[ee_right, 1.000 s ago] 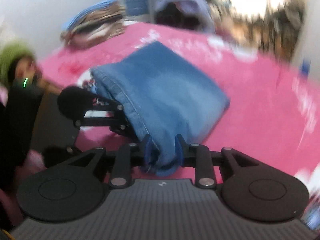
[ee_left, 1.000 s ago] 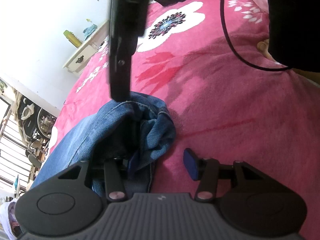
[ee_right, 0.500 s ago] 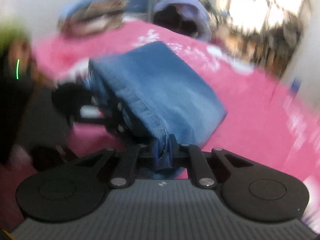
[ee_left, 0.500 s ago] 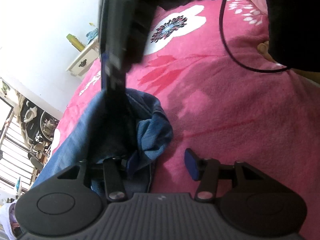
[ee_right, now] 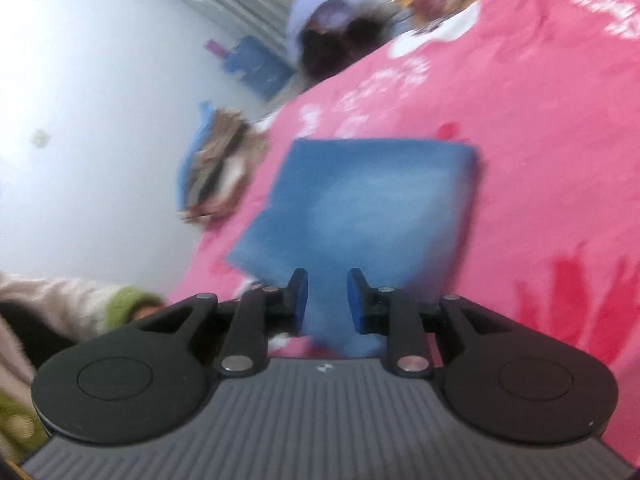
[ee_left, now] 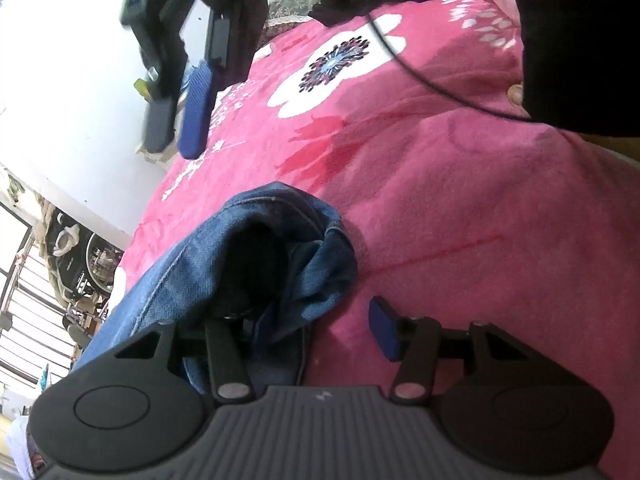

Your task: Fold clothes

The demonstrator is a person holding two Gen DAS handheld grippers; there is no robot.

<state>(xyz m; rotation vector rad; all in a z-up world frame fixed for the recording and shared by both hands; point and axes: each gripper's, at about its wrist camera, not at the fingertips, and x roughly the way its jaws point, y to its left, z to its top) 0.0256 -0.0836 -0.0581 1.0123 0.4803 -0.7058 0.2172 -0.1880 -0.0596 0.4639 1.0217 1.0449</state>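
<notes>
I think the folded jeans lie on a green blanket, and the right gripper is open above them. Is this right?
Not quite: the blanket is pink with white flowers, not green, as the right wrist view shows. The folded jeans do lie on it, and the right gripper has its jaws apart.

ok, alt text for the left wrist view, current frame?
The left gripper is open, one finger tucked into the bunched edge of folded blue jeans lying on a pink floral blanket. The right gripper hangs open above, clear of the denim; a black cable crosses the blanket.
</notes>
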